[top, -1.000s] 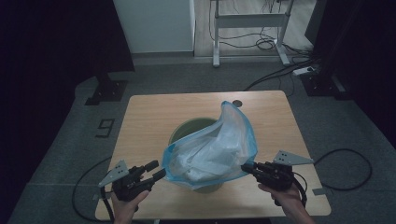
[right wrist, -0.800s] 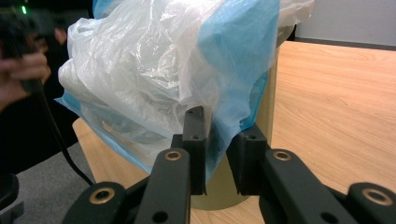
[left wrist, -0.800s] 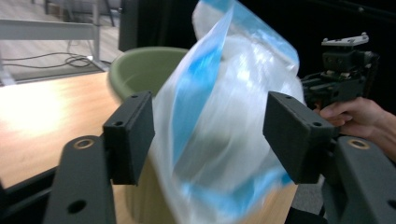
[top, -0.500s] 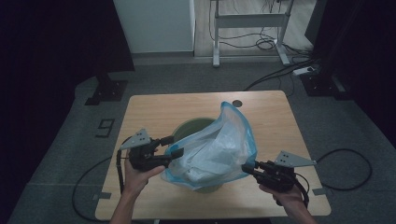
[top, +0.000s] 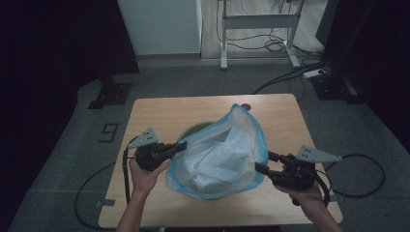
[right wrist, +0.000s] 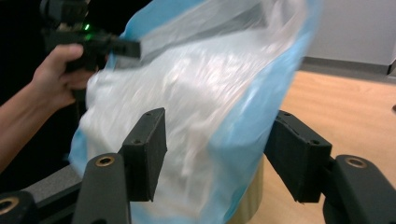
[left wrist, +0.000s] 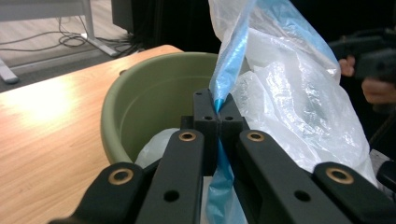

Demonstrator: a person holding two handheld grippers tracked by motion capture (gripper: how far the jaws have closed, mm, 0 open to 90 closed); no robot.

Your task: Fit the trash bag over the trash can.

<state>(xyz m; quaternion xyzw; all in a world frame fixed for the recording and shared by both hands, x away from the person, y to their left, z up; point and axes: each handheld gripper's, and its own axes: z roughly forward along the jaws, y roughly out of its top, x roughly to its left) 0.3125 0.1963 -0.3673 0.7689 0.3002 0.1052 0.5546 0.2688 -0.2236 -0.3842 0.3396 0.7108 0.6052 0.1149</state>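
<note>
The left gripper (left wrist: 218, 111) is clenched on the blue edge of the plastic bag (top: 220, 154), jaws pinched flat on the film at the rim of the green basin (left wrist: 154, 100). The right gripper (right wrist: 215, 158) stands wide open, its jaws straddling the bag's opposite side without pinching it. The bag sits in the basin on the surface (top: 159, 113), billowing upward. It looks light, limp and slippery; the doubled blue hem seems the surest hold.

We see a translucent white bag (top: 217, 159) edged in blue, an olive-green basin (left wrist: 154, 100) (plain, unpatterned), and a light woodgrain table (top: 159, 113).
</note>
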